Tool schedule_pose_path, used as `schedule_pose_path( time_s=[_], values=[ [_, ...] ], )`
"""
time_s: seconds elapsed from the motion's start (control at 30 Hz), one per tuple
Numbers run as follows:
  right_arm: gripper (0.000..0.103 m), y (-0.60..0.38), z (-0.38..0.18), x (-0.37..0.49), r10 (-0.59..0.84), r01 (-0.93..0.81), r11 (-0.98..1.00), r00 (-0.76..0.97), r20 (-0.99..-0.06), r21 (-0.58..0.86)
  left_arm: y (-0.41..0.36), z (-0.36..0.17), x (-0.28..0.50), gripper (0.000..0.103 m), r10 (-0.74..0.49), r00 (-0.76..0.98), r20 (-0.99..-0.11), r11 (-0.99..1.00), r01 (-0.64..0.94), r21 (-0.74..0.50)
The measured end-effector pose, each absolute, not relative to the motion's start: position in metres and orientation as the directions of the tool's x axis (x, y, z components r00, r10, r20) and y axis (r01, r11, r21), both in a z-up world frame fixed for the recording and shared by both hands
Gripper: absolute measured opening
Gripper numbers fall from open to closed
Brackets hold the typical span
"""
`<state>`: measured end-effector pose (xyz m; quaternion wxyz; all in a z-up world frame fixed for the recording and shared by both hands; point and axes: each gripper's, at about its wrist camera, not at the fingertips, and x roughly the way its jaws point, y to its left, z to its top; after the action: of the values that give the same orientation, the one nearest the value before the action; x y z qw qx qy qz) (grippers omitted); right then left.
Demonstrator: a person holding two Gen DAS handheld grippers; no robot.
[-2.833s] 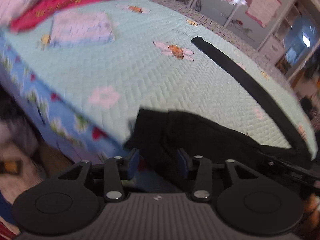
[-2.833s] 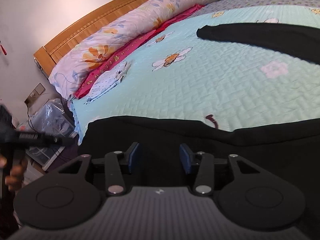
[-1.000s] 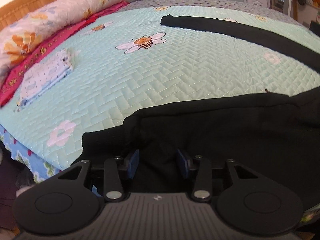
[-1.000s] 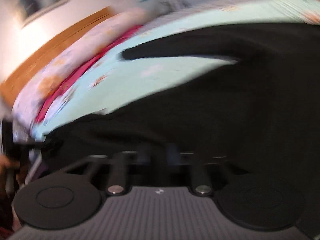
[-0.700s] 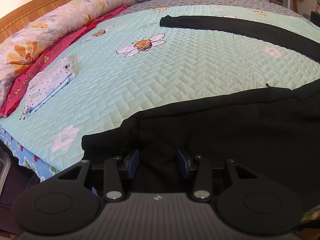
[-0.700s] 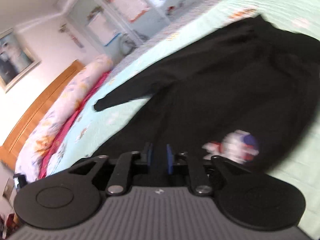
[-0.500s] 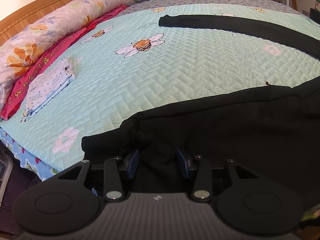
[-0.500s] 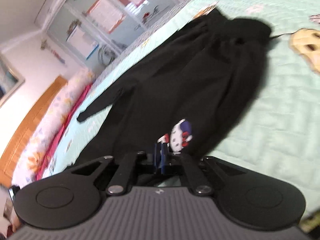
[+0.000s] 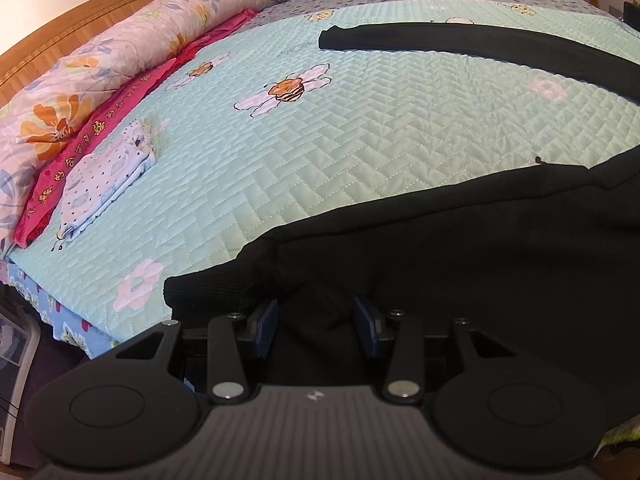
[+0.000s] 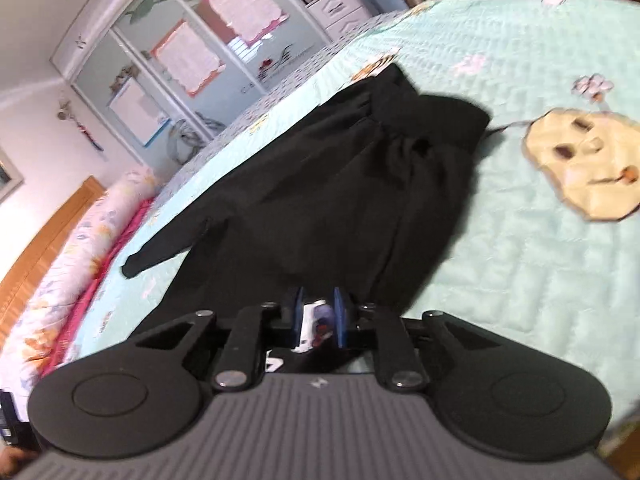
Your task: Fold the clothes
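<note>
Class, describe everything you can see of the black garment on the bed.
The black garment is soft, matte, knit-like cloth lying spread and rumpled on the quilted mint bedspread. One long sleeve stretches flat across the bed; a ribbed cuff lies near the bed's edge. A white, red and blue print shows between the right tool's opening pads.

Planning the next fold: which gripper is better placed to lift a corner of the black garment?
Left. The left gripper sits open over the black garment at its cuffed corner. The right gripper is opening, with only the printed patch between its jaws.
</note>
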<state>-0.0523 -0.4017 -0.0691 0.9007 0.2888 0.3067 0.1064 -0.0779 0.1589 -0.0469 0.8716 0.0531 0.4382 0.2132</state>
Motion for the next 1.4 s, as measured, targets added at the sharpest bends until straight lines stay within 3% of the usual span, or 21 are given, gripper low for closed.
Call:
schedule_pose_path(
  time_s=[0.23, 0.3, 0.33, 0.37, 0.63, 0.9, 1.0, 1.1, 1.3, 1.4],
  values=[
    [0.032, -0.403, -0.068, -0.052, 0.330, 0.001, 0.833, 0.801, -0.499, 0.553, 0.164, -0.044, -0.078, 0.045, 0.400, 0.519, -0.755, 0.906, -0.350, 0.240],
    [0.031, -0.403, -0.067, -0.052, 0.319, 0.005, 0.839, 0.805, -0.501, 0.544, 0.168, -0.042, -0.077, 0.045, 0.389, 0.515, -0.764, 0.907, -0.360, 0.218],
    [0.020, -0.406, -0.070, -0.053, 0.303, 0.014, 0.846, 0.810, -0.502, 0.532, 0.169, -0.041, -0.077, 0.045, 0.381, 0.514, -0.768, 0.908, -0.366, 0.206],
    [0.019, -0.411, -0.072, -0.056, 0.302, 0.017, 0.841, 0.814, -0.496, 0.540, 0.171, -0.039, -0.077, 0.045, 0.373, 0.513, -0.773, 0.908, -0.371, 0.193],
    [0.026, -0.442, -0.044, -0.040, 0.288, 0.027, 0.784, 0.869, -0.402, 0.620, 0.136, -0.004, -0.079, 0.046, 0.330, 0.603, -0.726, 0.929, -0.342, 0.139],
    [0.028, -0.442, -0.037, 0.014, 0.303, -0.007, 0.807, 0.863, -0.404, 0.591, 0.039, -0.001, -0.037, 0.047, 0.088, 0.676, -0.731, 0.996, -0.067, 0.057],
    [0.028, -0.455, -0.051, 0.015, 0.276, 0.041, 0.821, 0.844, -0.459, 0.570, 0.014, -0.013, -0.016, 0.050, -0.015, 0.653, -0.757, 1.000, -0.002, -0.021],
    [0.000, -0.473, -0.070, 0.011, 0.268, 0.090, 0.807, 0.824, -0.499, 0.583, -0.002, -0.031, 0.002, 0.051, -0.073, 0.616, -0.785, 0.997, 0.023, -0.075],
    [0.000, -0.475, -0.065, -0.010, 0.222, 0.122, 0.807, 0.844, -0.488, 0.578, -0.010, -0.048, 0.005, 0.060, -0.071, 0.612, -0.787, 0.997, 0.019, -0.076],
    [0.018, -0.454, -0.054, -0.015, 0.207, 0.082, 0.843, 0.863, -0.462, 0.532, -0.010, -0.046, 0.003, 0.060, -0.073, 0.614, -0.786, 0.997, 0.022, -0.075]
  ],
)
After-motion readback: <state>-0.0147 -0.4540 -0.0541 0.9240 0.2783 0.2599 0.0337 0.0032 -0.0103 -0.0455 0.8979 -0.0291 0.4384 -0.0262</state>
